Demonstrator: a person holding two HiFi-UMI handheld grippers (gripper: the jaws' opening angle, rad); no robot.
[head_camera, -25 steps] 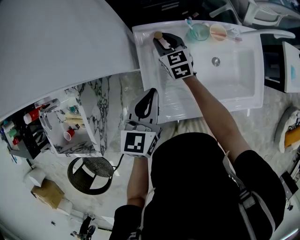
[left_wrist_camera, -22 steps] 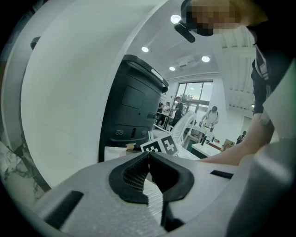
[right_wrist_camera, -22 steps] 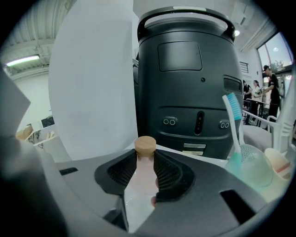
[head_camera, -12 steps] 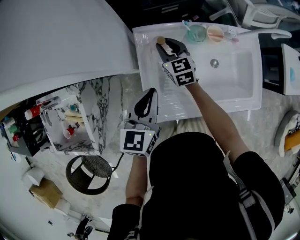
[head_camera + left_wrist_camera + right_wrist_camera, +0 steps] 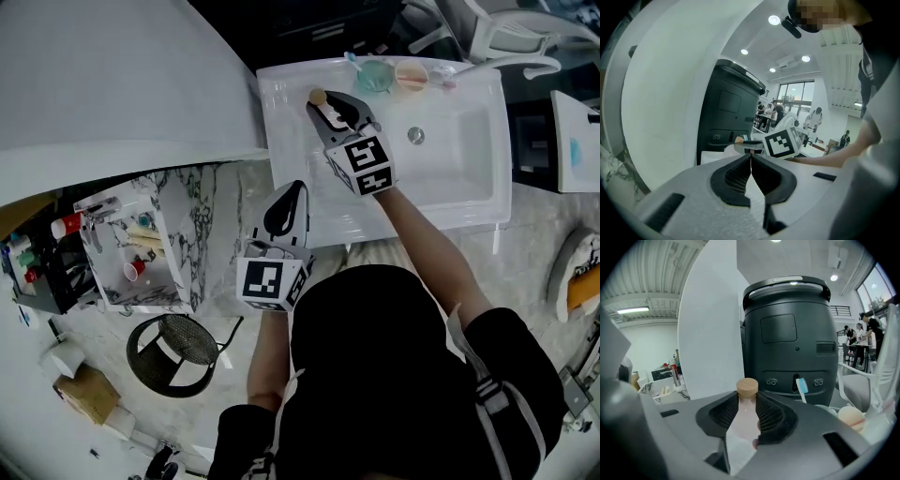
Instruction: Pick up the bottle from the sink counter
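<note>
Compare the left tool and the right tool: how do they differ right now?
The right tool is clamped on the pale bottle; the left tool is shut on nothing. The right tool reaches over the sink counter; the left tool sits nearer the person's body. Both share the same two-jaw build.

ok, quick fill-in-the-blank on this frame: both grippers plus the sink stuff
1. The right gripper has its jaws shut on the ____.
2. The left gripper has its jaws ____, with nothing between them.
3. The toothbrush at the far edge of the sink has a ____ head.
Missing words: bottle; shut; blue.
</note>
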